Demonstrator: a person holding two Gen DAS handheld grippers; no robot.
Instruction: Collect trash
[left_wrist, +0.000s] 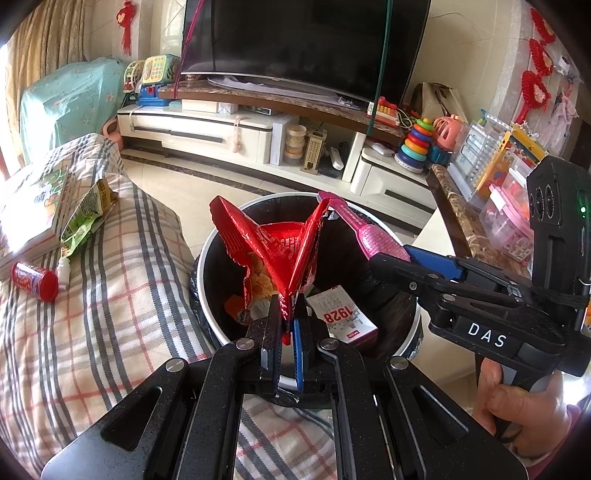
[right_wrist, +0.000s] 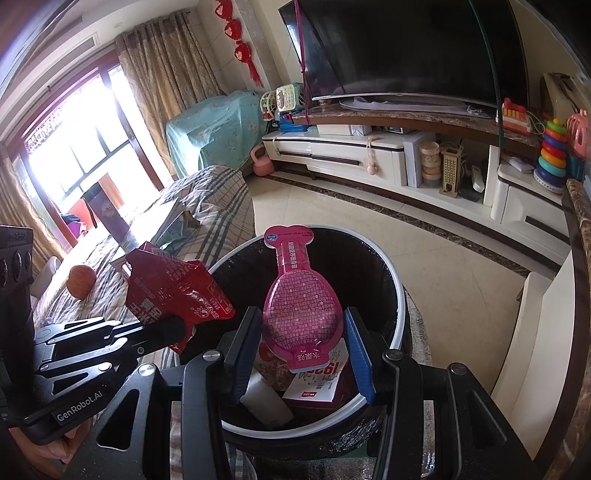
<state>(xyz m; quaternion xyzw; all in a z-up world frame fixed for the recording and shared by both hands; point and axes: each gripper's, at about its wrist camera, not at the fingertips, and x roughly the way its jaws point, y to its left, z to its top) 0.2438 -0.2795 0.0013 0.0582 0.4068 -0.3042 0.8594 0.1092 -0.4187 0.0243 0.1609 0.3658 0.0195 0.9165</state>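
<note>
The red snack bag is pinched at its bottom seam by the closed left hand-held gripper, over the open bin. The pink pouch sits between the right hand-held gripper's part-open jaws (grip uncertain). Both are judged light, crinkly and slippery. The bin's mouth offers ample room.

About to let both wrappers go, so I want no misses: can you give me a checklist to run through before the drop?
1. Red snack bag clamped in left gripper: ok.
2. Red bag over the trash bin opening: ok.
3. Pink pouch between the right gripper fingers: ok; firmness of grip: cannot tell.
4. Pouch above the bin: ok.
5. Room left in the bin: ok, the white box lies low.
</note>
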